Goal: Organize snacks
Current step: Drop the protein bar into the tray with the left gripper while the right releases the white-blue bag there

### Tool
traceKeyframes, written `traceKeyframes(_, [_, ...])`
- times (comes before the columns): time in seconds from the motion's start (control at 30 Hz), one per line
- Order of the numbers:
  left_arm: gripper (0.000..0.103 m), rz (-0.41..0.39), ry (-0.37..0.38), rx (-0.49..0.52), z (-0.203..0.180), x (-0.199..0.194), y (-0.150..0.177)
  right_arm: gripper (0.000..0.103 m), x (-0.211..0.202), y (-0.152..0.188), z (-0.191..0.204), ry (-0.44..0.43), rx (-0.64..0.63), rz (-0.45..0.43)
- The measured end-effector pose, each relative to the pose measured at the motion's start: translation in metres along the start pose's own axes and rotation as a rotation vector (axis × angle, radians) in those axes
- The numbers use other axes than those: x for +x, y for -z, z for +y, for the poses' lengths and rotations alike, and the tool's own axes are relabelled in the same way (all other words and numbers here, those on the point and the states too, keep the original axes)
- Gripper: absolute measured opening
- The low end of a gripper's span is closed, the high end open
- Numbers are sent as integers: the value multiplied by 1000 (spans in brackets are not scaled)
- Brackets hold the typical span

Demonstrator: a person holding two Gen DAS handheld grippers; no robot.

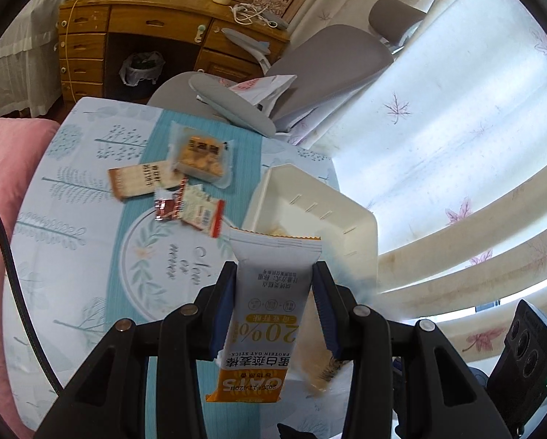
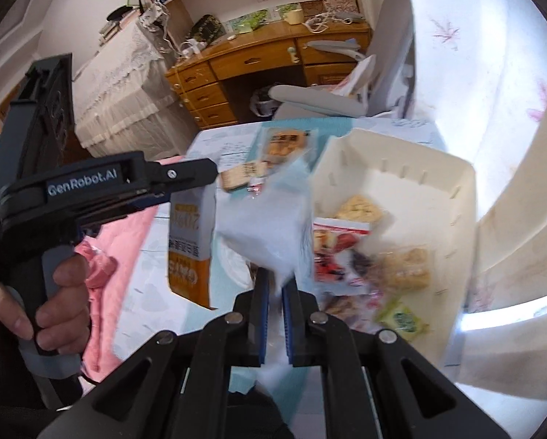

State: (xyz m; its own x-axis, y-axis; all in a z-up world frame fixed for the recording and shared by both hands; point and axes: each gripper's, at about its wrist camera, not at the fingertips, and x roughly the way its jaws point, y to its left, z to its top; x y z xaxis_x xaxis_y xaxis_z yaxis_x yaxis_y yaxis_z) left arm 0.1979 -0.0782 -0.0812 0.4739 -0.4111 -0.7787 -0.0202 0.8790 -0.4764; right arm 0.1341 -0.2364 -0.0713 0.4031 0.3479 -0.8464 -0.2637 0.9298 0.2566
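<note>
My left gripper (image 1: 275, 274) is shut on a white and orange oat bar (image 1: 266, 314), which stands upright between the pads above the table's near side. Just beyond it is the white bin (image 1: 350, 216). In the right wrist view my right gripper (image 2: 277, 280) is shut on a blurred pale blue packet (image 2: 262, 226), held at the left edge of the white bin (image 2: 452, 190). That bin holds several snack packs. The left gripper (image 2: 196, 179) and its oat bar (image 2: 191, 245) hang left of the packet, gripped by a hand (image 2: 57, 292).
Loose snacks lie on the blue leaf-print tablecloth (image 1: 90, 219): a biscuit tray pack (image 1: 200, 157), a brown cracker pack (image 1: 134, 181), a small red candy (image 1: 167, 209) and a white-red packet (image 1: 202, 213). A grey chair (image 1: 310, 73), a wooden desk (image 1: 156, 25) and a pink pillow (image 1: 2, 183) surround the table.
</note>
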Motion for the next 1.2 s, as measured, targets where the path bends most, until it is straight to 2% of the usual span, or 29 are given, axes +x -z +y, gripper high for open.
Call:
traceKeyframes(0.3, [40, 38, -29, 11, -28, 35, -8, 3, -8, -6, -47, 40, 49, -30])
traceKeyframes(0.67, [41, 81, -33, 56, -58, 60, -11, 3, 4, -7, -76, 29, 100, 15])
traceKeyframes(0.73, [47, 87, -37, 67, -60, 62, -9, 4, 5, -7, -77, 27, 105, 19])
traceKeyframes(0.77, [57, 87, -47, 71, -61, 62, -9, 4, 6, -8, -78, 27, 108, 22])
traceKeyframes(0.8, [63, 83, -60, 74, -61, 62, -8, 4, 7, -8, -79, 26, 114, 26])
traceKeyframes(1.03, [67, 83, -107, 53, -48, 56, -2, 4, 14, -9, -78, 9, 127, 46])
traceKeyframes(1.2, [68, 89, -121, -4, -29, 47, 6, 4, 21, -6, -73, -11, 146, 70])
